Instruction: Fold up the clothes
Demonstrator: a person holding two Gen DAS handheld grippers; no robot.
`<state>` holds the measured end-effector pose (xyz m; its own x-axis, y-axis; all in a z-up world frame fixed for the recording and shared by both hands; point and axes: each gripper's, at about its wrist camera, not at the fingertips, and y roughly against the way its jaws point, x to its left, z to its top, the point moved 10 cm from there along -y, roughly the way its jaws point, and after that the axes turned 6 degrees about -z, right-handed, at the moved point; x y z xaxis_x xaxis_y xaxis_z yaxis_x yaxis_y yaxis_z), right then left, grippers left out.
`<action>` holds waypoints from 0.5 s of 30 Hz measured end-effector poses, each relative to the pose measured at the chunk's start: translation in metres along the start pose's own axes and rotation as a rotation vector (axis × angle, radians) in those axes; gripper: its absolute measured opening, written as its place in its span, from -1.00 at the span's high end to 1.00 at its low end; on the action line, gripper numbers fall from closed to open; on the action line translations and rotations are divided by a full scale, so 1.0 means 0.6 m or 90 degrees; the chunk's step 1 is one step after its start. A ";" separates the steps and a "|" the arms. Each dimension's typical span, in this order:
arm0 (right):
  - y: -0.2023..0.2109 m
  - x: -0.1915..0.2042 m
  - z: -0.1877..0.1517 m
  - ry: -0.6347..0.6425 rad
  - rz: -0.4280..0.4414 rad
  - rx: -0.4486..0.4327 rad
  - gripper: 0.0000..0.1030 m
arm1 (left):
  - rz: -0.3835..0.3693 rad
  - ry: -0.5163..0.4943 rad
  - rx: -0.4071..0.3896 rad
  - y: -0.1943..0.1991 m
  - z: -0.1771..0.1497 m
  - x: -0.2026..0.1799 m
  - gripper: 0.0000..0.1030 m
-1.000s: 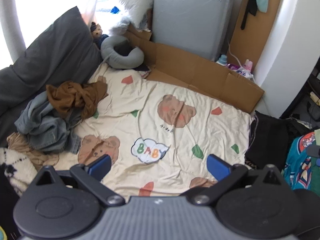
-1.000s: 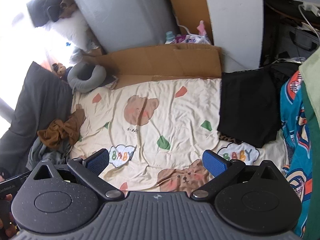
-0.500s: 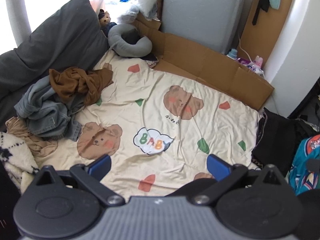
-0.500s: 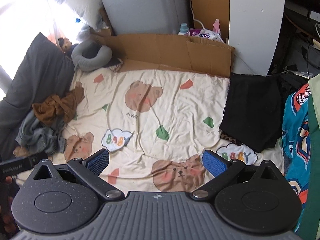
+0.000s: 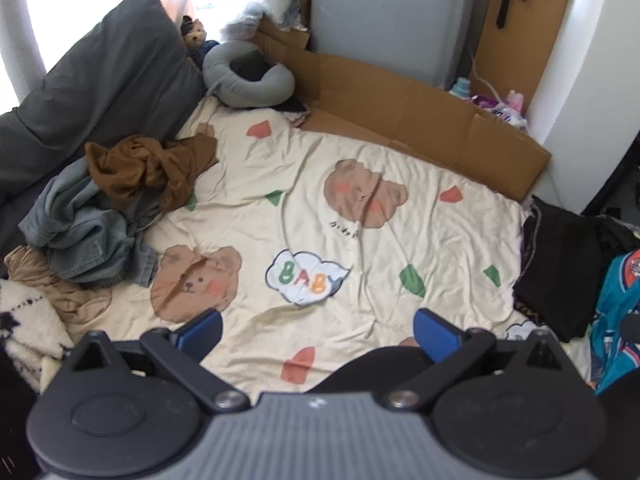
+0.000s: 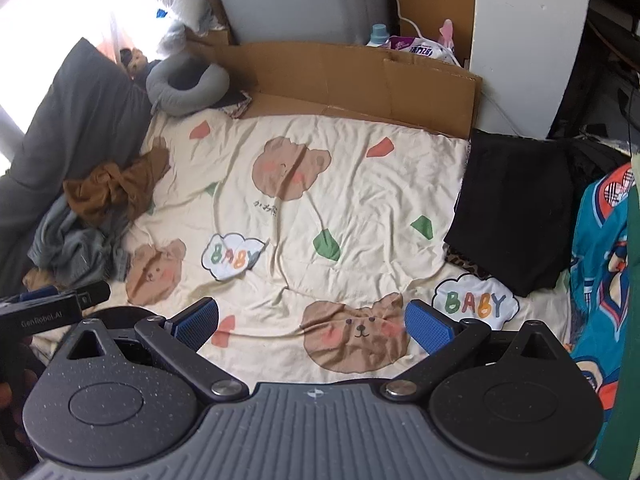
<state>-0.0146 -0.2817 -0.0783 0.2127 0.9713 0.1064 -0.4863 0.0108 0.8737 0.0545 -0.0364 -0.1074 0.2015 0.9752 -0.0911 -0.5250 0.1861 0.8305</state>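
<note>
Hovering over the bed w/ both tongs spread wide and holding nothing: left tongs (image 5: 318, 330) at the bottom of the left wrist view, right tongs (image 6: 312, 326) at the bottom of the right wrist view, blue pads well apart on each. Under them lies a cream bedsheet (image 5: 360, 240) w/ bear faces and "BABY" clouds, wrinkled, mostly bare in the centre.

Clothes to fold sit at the left edge of both frames: a brown garment (image 5: 148, 168) crumpled on top of a grey-blue denim piece (image 5: 84, 236), w/ a tan cloth (image 5: 48, 284) poking out below it and a fuzzy white blanket (image 5: 24, 324) at lower left. Pile isn't touching either tool.

At the right edge of the sheet, a black folded garment (image 6: 516, 208) lies flat, w/ a leopard-print bit peeking from under its lower corner. Teal patterned fabric (image 6: 600, 264) fills the far right.

Upper left: dark grey pillow (image 5: 108, 76), grey neck pillow (image 5: 248, 80) just beside it. Flattened cardboard (image 6: 352, 80) runs along the top edge of the sheet, grey appliance (image 5: 392, 12) behind it. In the right wrist view, the left tool's black body shows at lower left.
</note>
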 end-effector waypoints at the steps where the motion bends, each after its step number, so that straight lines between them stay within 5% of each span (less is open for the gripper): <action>1: -0.001 0.000 0.000 0.000 0.001 0.001 -0.99 | 0.003 0.000 0.001 -0.002 -0.001 0.001 -0.99; 15: -0.005 -0.009 0.000 -0.006 0.001 0.007 -0.99 | 0.011 -0.013 -0.003 -0.011 0.002 -0.013 -0.99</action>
<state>-0.0142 -0.2870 -0.0815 0.2206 0.9689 0.1123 -0.4771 0.0068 0.8788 0.0574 -0.0456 -0.1115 0.2086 0.9758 -0.0651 -0.5327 0.1692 0.8292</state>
